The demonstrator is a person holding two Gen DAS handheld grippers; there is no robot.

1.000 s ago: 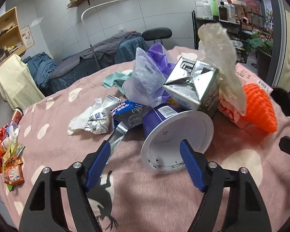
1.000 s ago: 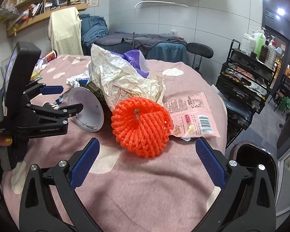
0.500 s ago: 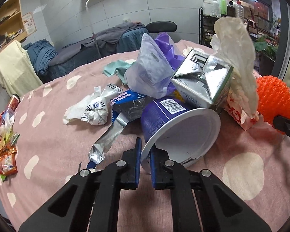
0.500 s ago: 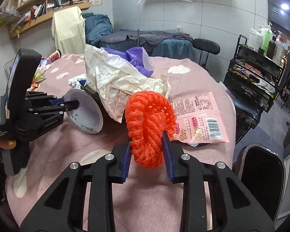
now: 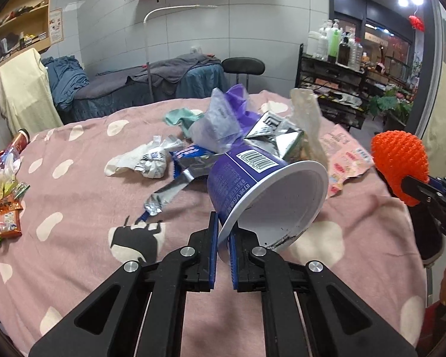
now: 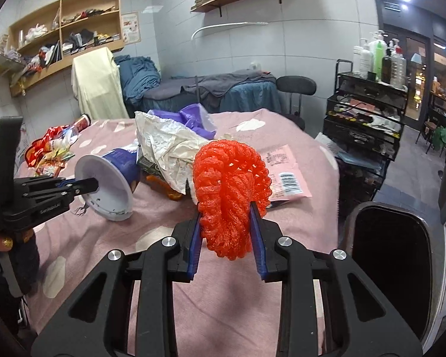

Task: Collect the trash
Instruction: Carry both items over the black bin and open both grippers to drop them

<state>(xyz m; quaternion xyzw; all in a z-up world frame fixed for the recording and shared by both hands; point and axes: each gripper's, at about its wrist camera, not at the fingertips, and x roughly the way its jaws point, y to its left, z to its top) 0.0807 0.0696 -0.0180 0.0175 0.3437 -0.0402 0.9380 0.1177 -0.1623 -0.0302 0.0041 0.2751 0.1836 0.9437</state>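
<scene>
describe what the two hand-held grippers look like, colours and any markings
Both the left hand-held gripper and the right hand-held gripper are matte black, with triangular cut-out linkage arms, silver pivot screws and blue fingers. The left body carries small white lettering; no cables visible.

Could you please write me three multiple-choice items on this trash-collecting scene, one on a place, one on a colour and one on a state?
1. Where is the black bin?
A. Beside the table, on the right gripper's side
B. On the table
C. On the wall shelf

2. What colour is the foam net in the right gripper?
A. Green
B. Orange-red
C. White

3. How does the left gripper stand?
A. Wide open over the cloth
B. Shut on nothing
C. Shut on the rim of the purple cup

Answers: 1 A, the bin's dark opening shows past the table edge in the right wrist view. 2 B, the net between the fingers is bright orange-red. 3 C, the cup's white rim sits between the closed fingers.
</scene>
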